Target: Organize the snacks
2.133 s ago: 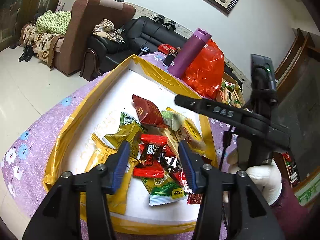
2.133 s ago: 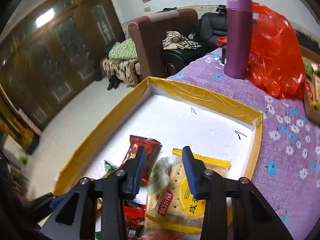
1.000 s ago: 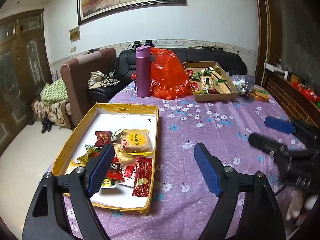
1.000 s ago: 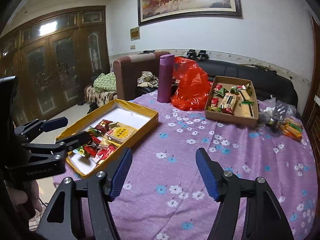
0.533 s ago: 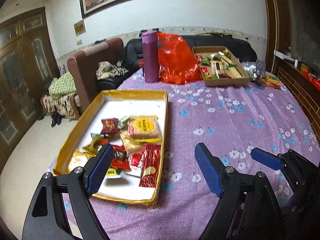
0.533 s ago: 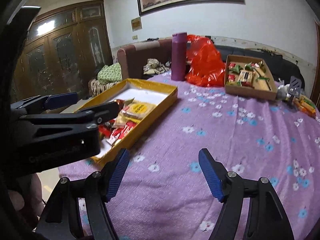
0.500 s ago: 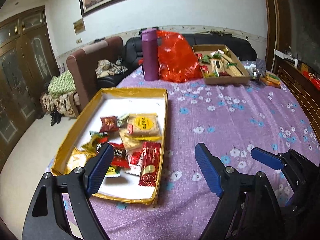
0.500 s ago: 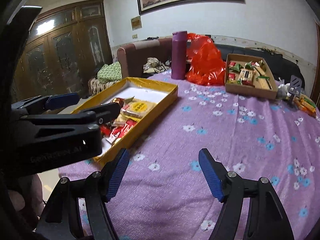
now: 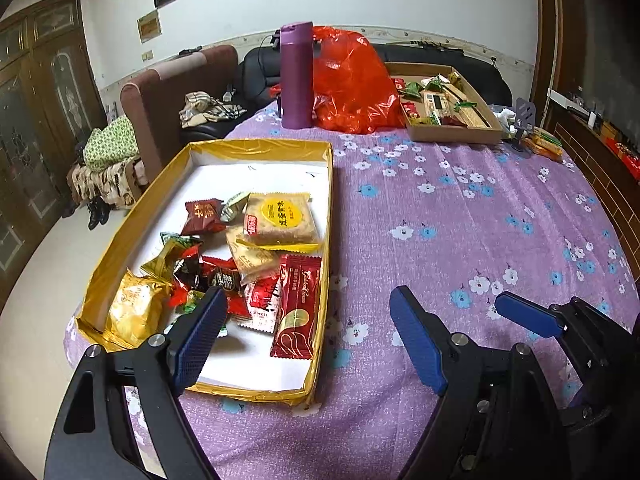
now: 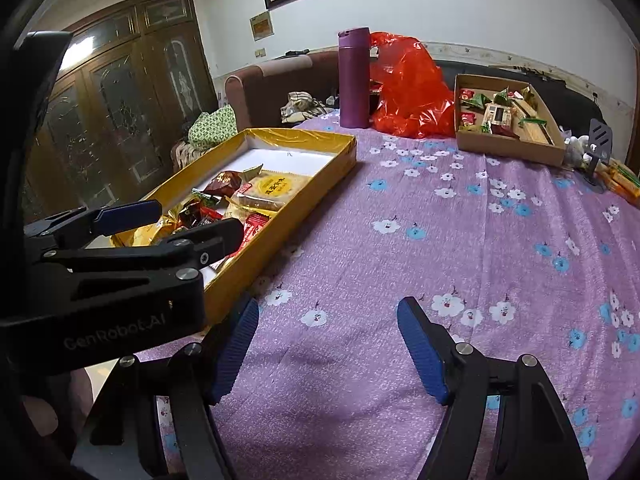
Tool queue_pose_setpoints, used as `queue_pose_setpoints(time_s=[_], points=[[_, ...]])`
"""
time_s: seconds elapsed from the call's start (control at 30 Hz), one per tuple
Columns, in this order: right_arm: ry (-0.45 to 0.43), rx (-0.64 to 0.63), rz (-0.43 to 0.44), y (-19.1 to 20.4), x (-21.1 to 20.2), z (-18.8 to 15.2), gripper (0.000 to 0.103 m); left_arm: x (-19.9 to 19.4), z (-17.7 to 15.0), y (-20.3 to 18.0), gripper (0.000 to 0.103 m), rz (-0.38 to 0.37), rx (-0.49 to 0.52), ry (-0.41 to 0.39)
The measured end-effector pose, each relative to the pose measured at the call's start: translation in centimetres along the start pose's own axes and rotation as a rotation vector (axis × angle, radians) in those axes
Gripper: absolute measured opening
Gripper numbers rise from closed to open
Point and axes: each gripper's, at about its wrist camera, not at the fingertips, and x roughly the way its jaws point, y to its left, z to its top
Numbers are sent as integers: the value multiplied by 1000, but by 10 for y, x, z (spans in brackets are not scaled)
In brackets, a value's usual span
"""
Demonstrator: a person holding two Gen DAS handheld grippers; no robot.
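Both empty and spread wide, left gripper [image 9: 304, 332] nearer the snacks [image 9: 248, 256] heaped lengthwise in the yellow tray [image 9: 325, 240], far-left of right gripper [image 10: 326, 344].

Purple floral table [image 9: 460, 216]: gold tray [image 9: 168, 176], flask [image 9: 297, 76], red bag [image 9: 352, 88], cardboard box [image 9: 456, 134].

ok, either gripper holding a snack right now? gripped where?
Nothing held. The left gripper and right gripper both have jaws open and empty above the tablecloth; the snacks lie in the yellow box.
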Motion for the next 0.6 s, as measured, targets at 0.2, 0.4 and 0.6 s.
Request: queue_pose_setpoints(time_s=[0.2, 0.4, 0.6], points=[[14, 1, 2, 1, 3, -1, 74, 3, -1, 0, 84, -12, -2, 12], [23, 13, 5, -2, 5, -1, 75, 5, -1, -3, 84, -22, 5, 19], [33, 19, 6, -2, 5, -2, 75, 6, -2, -3, 84, -30, 4, 25]])
